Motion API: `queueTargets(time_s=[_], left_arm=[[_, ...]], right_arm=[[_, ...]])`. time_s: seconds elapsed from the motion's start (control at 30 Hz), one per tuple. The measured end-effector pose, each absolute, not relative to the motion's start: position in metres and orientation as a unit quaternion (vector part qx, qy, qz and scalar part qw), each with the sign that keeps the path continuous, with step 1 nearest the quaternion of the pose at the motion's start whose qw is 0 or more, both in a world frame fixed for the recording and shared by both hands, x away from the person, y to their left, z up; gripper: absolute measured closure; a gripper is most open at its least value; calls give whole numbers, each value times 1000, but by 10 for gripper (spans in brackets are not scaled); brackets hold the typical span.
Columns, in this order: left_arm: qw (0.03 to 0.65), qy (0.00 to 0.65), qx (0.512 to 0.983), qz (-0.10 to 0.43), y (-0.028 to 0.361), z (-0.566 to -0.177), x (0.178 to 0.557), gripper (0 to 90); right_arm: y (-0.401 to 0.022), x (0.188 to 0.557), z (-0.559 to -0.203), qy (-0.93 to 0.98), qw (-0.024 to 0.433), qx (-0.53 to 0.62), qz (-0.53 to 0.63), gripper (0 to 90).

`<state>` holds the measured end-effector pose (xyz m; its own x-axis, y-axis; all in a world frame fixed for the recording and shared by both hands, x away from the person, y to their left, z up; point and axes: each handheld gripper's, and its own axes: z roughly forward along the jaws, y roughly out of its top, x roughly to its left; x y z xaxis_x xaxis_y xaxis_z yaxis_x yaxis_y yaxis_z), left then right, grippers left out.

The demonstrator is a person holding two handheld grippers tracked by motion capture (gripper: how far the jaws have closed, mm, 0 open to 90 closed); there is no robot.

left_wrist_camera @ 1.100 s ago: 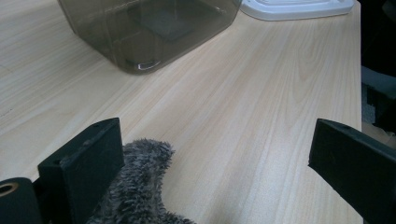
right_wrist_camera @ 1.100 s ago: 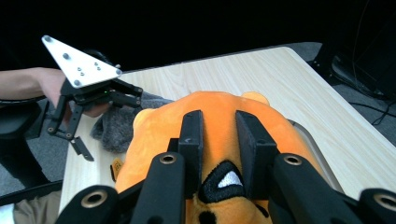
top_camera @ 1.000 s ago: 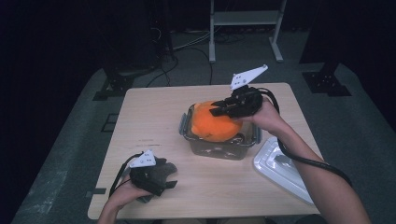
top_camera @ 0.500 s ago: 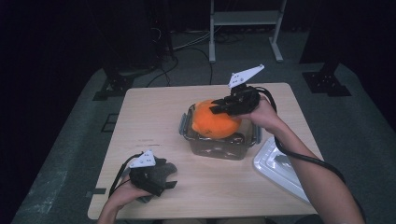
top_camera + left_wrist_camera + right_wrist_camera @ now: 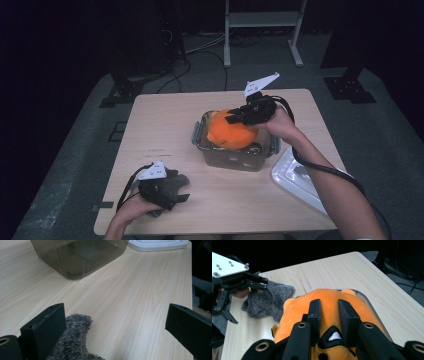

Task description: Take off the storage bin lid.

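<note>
Orange plush toy [image 5: 231, 134] pinched by right gripper [image 5: 239, 118], low over clear box [image 5: 235, 159], probably for packing. Left gripper [image 5: 172, 192] with jaws apart, resting beside grey cloth [image 5: 75, 340], probably waiting its turn.

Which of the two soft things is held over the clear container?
The orange plush toy, pinched by the right tool. The grey fuzzy cloth lies flat on the table.

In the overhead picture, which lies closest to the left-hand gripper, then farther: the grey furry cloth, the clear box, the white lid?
From the left gripper:
1. Grey furry cloth, right under it.
2. Clear box, mid-table.
3. White lid, at the table's right edge.
</note>
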<state>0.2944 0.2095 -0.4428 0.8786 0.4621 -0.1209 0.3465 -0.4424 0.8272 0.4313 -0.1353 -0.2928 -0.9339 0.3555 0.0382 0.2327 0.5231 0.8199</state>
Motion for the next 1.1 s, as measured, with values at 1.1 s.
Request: queueTargets(time_s=[1.1], left_arm=[[470, 236, 848, 60, 210, -442, 294, 24]], right_arm=[[-133, 443, -322, 876, 57, 190, 439, 721]])
